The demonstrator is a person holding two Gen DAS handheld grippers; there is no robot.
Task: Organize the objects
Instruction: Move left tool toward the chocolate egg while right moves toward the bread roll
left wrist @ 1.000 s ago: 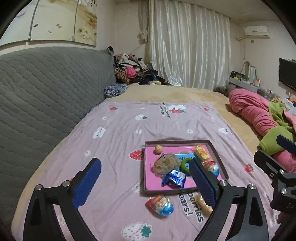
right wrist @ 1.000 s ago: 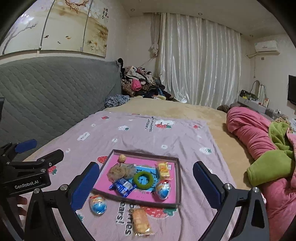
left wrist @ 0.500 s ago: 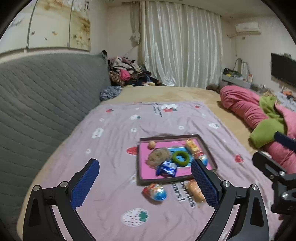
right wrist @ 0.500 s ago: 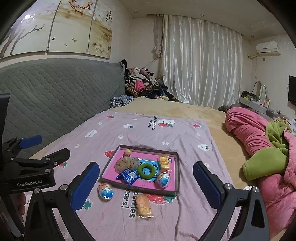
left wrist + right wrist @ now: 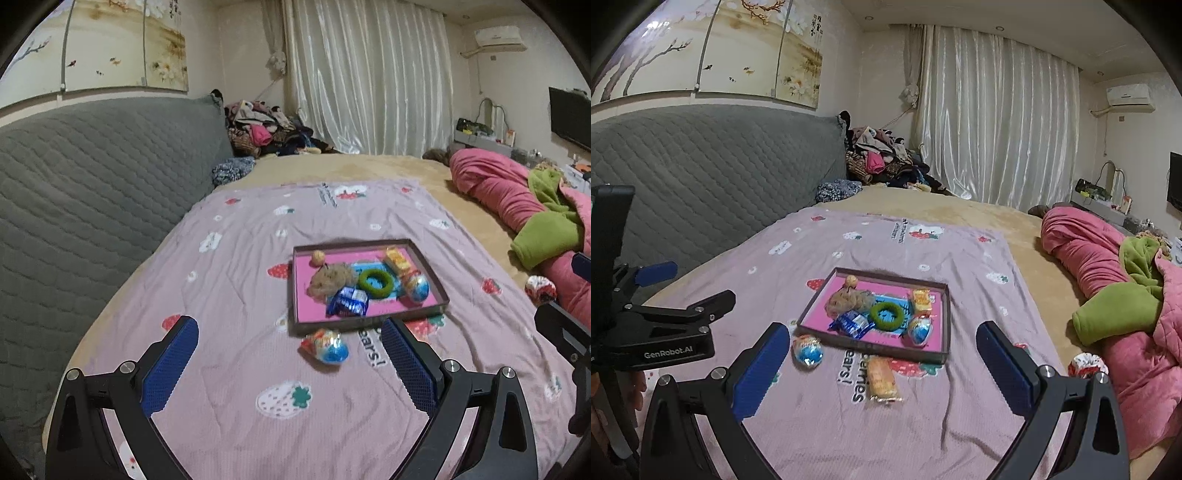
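Observation:
A brown tray with a pink floor [image 5: 297, 291] [image 5: 947, 317] lies on the lilac strawberry blanket. In it are a green ring [image 5: 376, 280] [image 5: 886, 314], a blue snack packet [image 5: 347, 302] [image 5: 851, 324], a tan fluffy lump [image 5: 328, 277] [image 5: 846, 298], a small ball [image 5: 317, 257], a yellow packet [image 5: 397, 259] [image 5: 921, 298] and a foil egg [image 5: 417, 287] [image 5: 919, 330]. A second foil egg [image 5: 327, 347] [image 5: 808, 350] and an orange biscuit packet [image 5: 882, 378] lie on the blanket in front of the tray. My left gripper [image 5: 290, 363] and right gripper [image 5: 882, 369] are both open, empty, and short of these things.
A grey quilted headboard [image 5: 92, 184] runs along the left. A rolled pink and green duvet [image 5: 1126, 295] lies at the right, with a red-white round thing [image 5: 1087, 363] beside it. Clothes are piled at the far end by the curtains [image 5: 882, 158].
Both grippers have pulled back and risen, so the tray looks smaller and farther away. Both stay open. The objects have not moved.

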